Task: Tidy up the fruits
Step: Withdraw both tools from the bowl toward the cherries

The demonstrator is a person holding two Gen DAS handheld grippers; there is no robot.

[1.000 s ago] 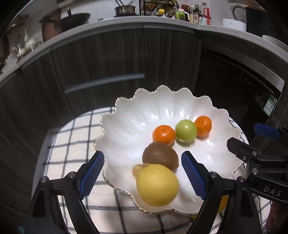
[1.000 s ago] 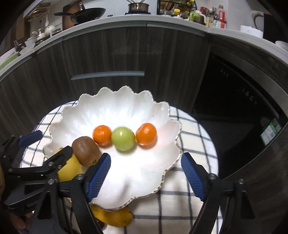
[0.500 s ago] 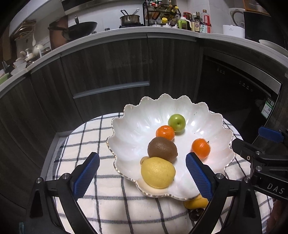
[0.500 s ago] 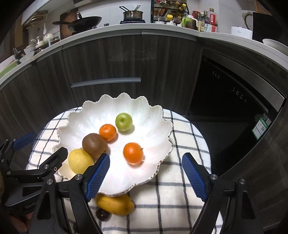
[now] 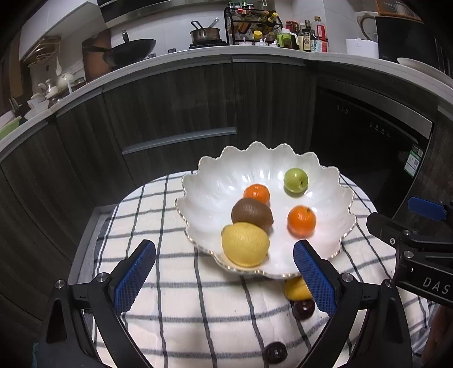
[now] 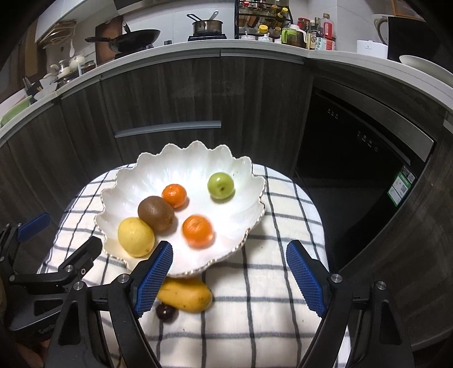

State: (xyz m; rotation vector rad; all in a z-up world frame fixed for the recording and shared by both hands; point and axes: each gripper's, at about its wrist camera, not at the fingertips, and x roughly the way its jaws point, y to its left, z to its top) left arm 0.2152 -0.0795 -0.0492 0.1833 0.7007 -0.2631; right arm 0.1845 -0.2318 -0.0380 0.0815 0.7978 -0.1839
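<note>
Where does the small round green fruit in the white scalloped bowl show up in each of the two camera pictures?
Left wrist view: the small round green fruit sits right of centre, at the bowl's far right side.
Right wrist view: the same green fruit sits near the picture's centre, again at the bowl's far right.
Shared landmark: the white scalloped bowl, with the brown kiwi inside.

A pale countertop (image 5: 254,55) curves across the kitchen above dark wood-grain cabinets (image 5: 175,113) with a long grey handle (image 5: 178,138). On it stand a black wok (image 5: 133,48), a steel saucepan (image 5: 205,34), a wire spice rack (image 5: 252,25) and a cluster of bottles (image 5: 308,35) (labels too small to read). A black built-in appliance (image 6: 362,158) fills the right side. Lower down, a white cloth with dark grid lines (image 5: 175,283) covers the table.
</note>
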